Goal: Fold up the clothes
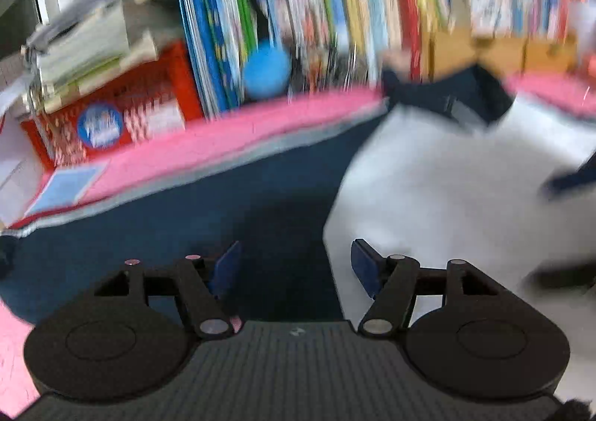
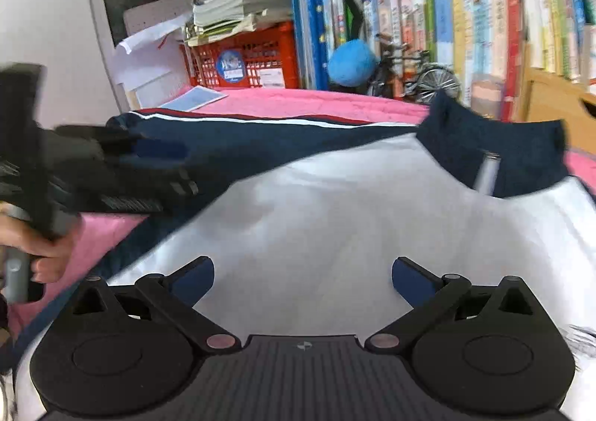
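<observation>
A white jacket with navy sleeves and a navy collar [image 2: 495, 145] lies flat on a pink cover [image 2: 316, 102]. Its white body [image 2: 354, 212] fills the middle of the right wrist view, and a navy sleeve [image 2: 260, 145] with red and white stripes runs along the far left. My right gripper [image 2: 302, 277] is open just above the white body with nothing between its blue pads. My left gripper [image 1: 296, 264] is open over the edge where the navy sleeve [image 1: 186, 220] meets the white body [image 1: 447, 197], empty. It also shows blurred as the left gripper [image 2: 164, 156] over the sleeve, held by a hand [image 2: 41, 253].
Behind the pink cover [image 1: 186, 149] stand shelves of books [image 2: 465, 29], a red crate [image 2: 246, 59] topped with papers, a blue ball [image 2: 350, 63], a small model bicycle [image 2: 413, 74] and a wooden box [image 2: 555, 100]. A blue-white card [image 2: 197, 98] lies on the cover's far left.
</observation>
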`<move>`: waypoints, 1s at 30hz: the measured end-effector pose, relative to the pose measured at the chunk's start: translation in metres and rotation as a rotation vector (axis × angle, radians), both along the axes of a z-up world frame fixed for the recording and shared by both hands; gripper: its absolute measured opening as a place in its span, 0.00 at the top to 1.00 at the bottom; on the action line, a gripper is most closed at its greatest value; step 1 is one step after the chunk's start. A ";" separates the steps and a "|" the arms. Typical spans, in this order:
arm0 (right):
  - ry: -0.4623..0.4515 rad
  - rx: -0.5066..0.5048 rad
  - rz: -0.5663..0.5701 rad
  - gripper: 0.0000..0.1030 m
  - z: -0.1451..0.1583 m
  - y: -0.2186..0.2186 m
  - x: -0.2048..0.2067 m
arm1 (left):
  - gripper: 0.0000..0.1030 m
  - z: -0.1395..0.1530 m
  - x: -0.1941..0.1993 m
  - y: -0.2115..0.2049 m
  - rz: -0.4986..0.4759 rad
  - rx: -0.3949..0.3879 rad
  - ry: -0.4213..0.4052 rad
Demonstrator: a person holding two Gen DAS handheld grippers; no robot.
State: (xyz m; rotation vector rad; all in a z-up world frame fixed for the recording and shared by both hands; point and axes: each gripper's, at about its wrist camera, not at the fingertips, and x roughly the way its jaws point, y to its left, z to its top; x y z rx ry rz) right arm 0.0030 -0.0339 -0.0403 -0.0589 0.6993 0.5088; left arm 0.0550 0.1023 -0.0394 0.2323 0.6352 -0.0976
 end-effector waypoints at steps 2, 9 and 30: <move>-0.023 -0.073 -0.066 0.00 -0.002 -0.025 -0.008 | 0.25 -0.005 0.000 0.007 0.022 -0.013 -0.012; 0.024 -0.144 -0.503 0.03 -0.013 -0.195 -0.028 | 0.15 -0.005 0.004 0.013 0.089 -0.052 0.002; -0.070 -0.012 -0.955 0.00 -0.005 -0.395 -0.104 | 0.00 -0.009 0.007 0.009 0.147 -0.009 -0.002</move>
